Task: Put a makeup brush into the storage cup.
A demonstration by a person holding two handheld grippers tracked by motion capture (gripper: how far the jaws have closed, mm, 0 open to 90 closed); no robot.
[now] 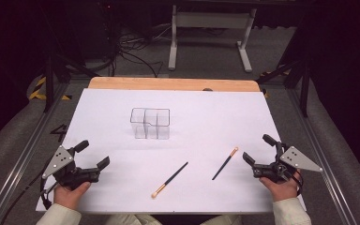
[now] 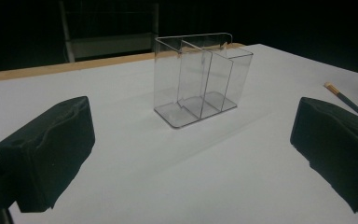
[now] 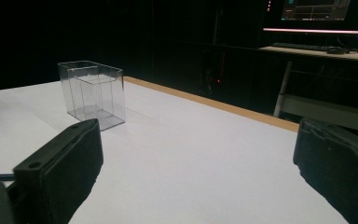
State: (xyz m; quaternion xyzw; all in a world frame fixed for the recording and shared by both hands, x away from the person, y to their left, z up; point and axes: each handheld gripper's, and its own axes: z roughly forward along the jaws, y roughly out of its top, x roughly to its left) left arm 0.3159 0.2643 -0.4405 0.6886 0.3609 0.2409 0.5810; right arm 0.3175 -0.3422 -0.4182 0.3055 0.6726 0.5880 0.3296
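both grippers' fingers stand wide apart with nothing between them.

high view: the left gripper (image 1: 93,154) rests at the near left edge of the white table (image 1: 206,122), the right gripper (image 1: 258,149) at the near right. two brushes lie between them. the right brush (image 1: 225,163) lies just left of the right gripper's fingertips, its long axis running diagonally, pale tip far and right, dark handle near and left. the left brush (image 1: 170,179) lies near the middle, on a like slant with its pale tip nearest the person; it is well apart from the left gripper. the clear holder (image 1: 150,123) stands upright farther back, left of centre. my judgement: the right hand is nearer a brush.

left gripper view: fingers (image 2: 51,149) apart, holder (image 2: 200,77) ahead, a brush tip (image 2: 332,88) beyond the right finger.

right gripper view: fingers (image 3: 65,163) apart, holder (image 3: 93,93) far left.
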